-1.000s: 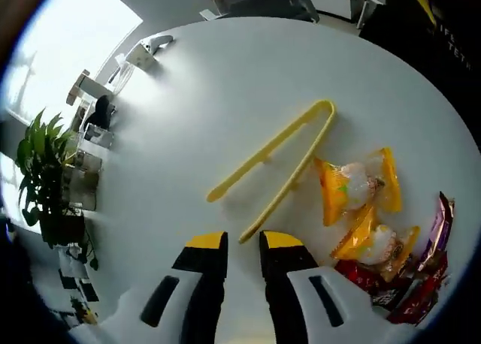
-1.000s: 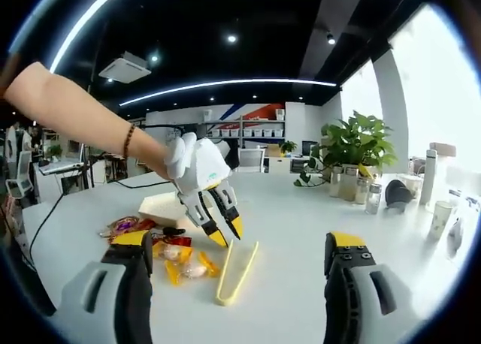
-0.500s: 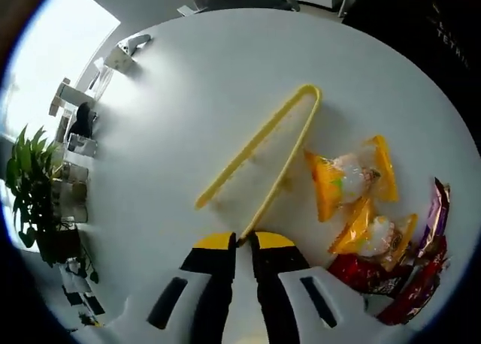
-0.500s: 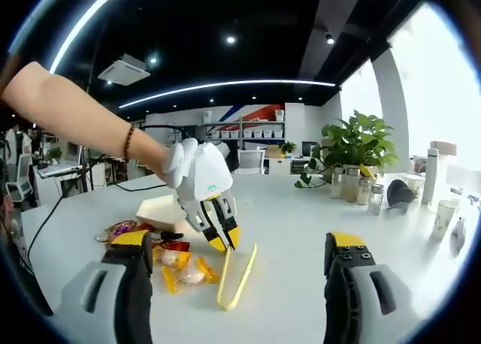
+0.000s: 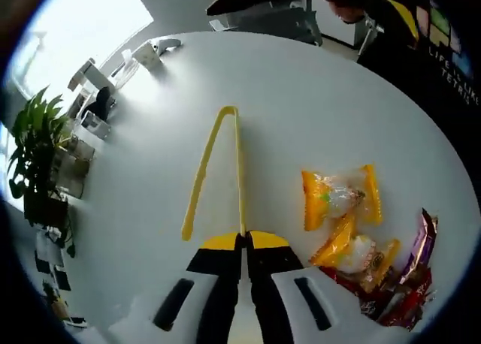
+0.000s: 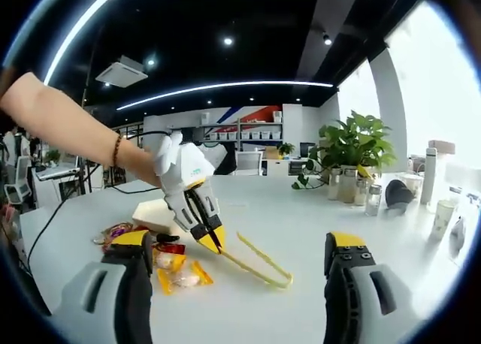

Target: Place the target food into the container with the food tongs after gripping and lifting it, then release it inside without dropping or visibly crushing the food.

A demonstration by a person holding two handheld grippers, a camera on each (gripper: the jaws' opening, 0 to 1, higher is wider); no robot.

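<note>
Since a second ago, left gripper (image 5: 243, 242) has closed on one arm of the yellow food tongs (image 5: 213, 166), raising them off the white table (image 5: 316, 126). Wrapped orange snacks (image 5: 337, 197) lie just right. Right gripper (image 6: 234, 265) jaws spread wide, holding nothing.

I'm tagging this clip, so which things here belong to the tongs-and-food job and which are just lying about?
Belongs to the job:
- yellow tongs, one arm pinched in the left hand-held gripper
- orange-wrapped snacks
- pale box, possibly the container
- right hand-held gripper, open and idle

Lying about:
- red and purple packets
- potted plant
- bottles and cups
</note>
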